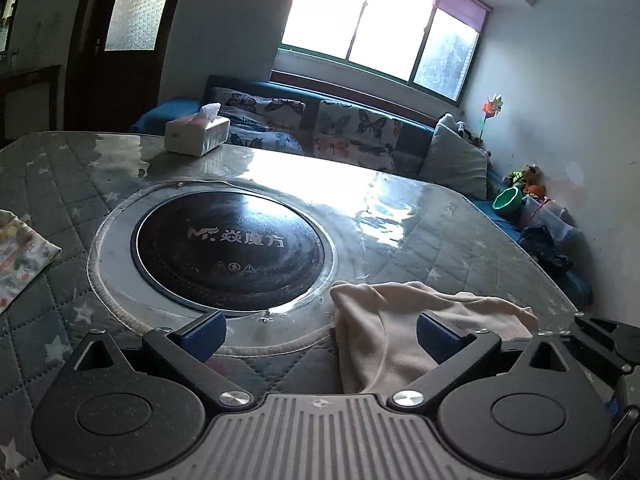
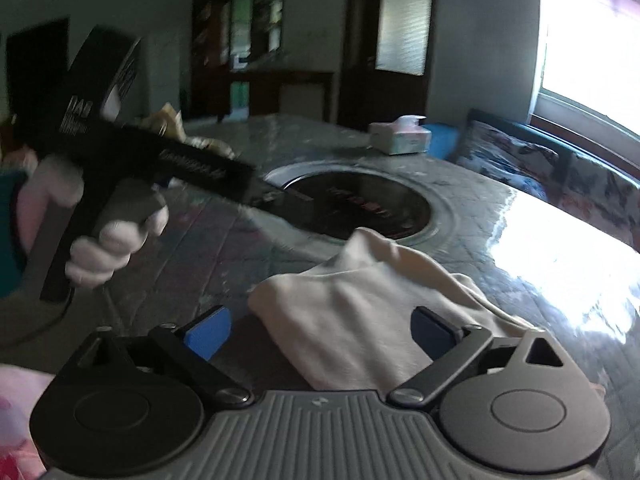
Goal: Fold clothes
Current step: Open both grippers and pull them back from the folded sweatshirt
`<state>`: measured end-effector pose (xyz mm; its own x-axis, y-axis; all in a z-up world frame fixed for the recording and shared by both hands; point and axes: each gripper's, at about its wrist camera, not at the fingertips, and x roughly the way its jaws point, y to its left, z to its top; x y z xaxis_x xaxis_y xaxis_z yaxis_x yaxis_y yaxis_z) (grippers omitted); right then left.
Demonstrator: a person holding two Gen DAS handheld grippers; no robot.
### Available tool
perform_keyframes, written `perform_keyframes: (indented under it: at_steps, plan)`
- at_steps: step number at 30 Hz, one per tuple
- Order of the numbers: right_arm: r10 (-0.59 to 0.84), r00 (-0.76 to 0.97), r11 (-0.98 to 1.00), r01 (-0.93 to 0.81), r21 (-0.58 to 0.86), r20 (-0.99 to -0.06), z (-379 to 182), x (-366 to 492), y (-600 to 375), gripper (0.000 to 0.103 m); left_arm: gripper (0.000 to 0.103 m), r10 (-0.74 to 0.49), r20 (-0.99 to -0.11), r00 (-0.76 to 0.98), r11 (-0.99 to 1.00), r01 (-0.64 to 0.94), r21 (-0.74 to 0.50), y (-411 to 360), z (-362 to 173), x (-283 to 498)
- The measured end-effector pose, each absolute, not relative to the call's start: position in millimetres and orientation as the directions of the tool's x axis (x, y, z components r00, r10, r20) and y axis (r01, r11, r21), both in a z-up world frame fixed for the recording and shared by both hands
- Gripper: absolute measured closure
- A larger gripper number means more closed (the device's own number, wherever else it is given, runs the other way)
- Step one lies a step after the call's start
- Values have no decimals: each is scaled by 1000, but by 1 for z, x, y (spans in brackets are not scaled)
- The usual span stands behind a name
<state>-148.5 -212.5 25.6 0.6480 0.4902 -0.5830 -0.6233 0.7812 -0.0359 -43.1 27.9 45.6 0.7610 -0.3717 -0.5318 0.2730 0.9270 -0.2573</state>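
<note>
Up close, two handheld grippers hover over a quilted grey table (image 1: 60, 184) covered by a clear, shiny sheet. Set into the middle of the table is a round black cooktop (image 1: 232, 248) with white lettering on its glass.

From the left wrist view, the left gripper (image 1: 318, 334) has its two blue-padded fingers (image 1: 204, 334) spread wide — nothing is clamped between them. A crumpled cream garment (image 1: 400, 320) lies on the table just past the cooktop's near rim; its cloth spills between the open fingers and in front of the right-hand pad, but neither pad pinches it. At the left edge of the table lies a piece of patterned floral cloth (image 1: 20, 256). A tissue box (image 1: 198, 132) stands at the far side of the table, and beyond it a blue sofa with butterfly cushions (image 1: 352, 128) sits under a bright window (image 1: 380, 28).

From the right wrist view, which is motion-blurred, the right gripper (image 2: 320, 330) is likewise wide open and holds nothing. The same cream garment (image 2: 360, 312) sits bunched between its fingers, resting on the table. To the left, a white-gloved hand (image 2: 104, 240) grips the handle of the other black gripper tool — its tip is out over the cooktop (image 2: 360, 204).
</note>
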Motion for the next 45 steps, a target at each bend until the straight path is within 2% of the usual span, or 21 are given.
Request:
perform_keyframes:
  at_steps: [9,11,19,34,40,45]
  plan:
    - [466,595,699,-701,-140,-655,14,-144,-170,24,1,-401,-550,733,910,251,-329,35,39,-32]
    - [468,589,693,-707,-140,-659,13,-144,-167,32,1,-403,-552,730,909,251,-332,36,38,-31]
    - [476,565,667,-732,-143,-674,9,-143,-154,39,1,-409,-561,720,906,247,-344,38,33,-30]
    - [499,545,665,-739,-106,-673,7,-142,-149,41,1,-408,-565,717,905,236,-355,39,31,-30]
    - [475,615,754,-653,-69,-629,14,-130,-169,30,1,-402,-571,716,908,230,-351,40,31,-29]
    - [505,562,769,-638,44,-655,5,-117,-181,29,1,-401,-580,709,910,237,-340,34,30,-28]
